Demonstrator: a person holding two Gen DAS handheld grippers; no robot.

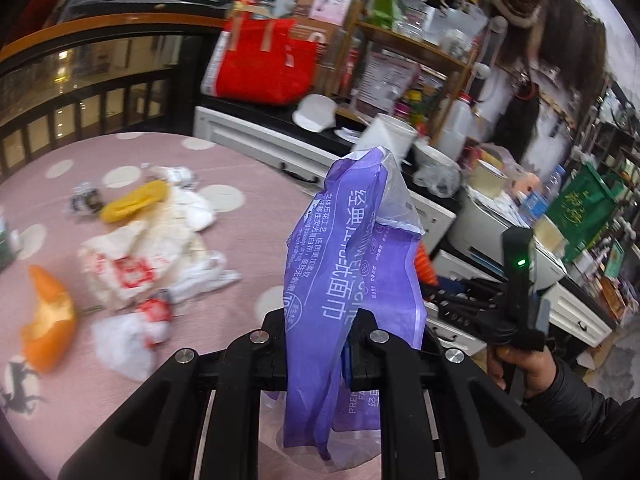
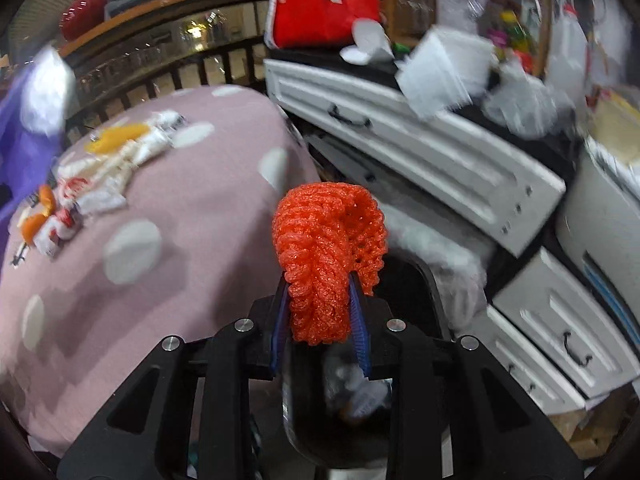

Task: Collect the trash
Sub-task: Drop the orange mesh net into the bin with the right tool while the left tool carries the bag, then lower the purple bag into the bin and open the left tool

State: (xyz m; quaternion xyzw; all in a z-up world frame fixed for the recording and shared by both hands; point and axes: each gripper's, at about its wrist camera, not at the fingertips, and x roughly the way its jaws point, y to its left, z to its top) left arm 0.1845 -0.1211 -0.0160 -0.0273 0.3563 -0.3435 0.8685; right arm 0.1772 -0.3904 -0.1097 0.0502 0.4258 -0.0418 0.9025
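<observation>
On the pink dotted worktop (image 1: 248, 240), orange peel (image 1: 50, 320) and crumpled white wrappers (image 1: 132, 264) are left uncollected. A purple tissue packet (image 1: 352, 264) is clamped in the left hand-held gripper (image 1: 320, 332). An orange foam net (image 2: 328, 260) is pinched by the right hand-held gripper (image 2: 320, 312), above a dark bin (image 2: 416, 280). Carrying is judged underway; release over the bin is called for next.

Ahead and left of the gripper spreads a pink worktop (image 1: 256, 184) with pale dots. Beyond it runs a dark railing (image 1: 92, 96). To the right stand white drawers (image 2: 420, 148) and cluttered wooden shelves (image 1: 416, 48).
</observation>
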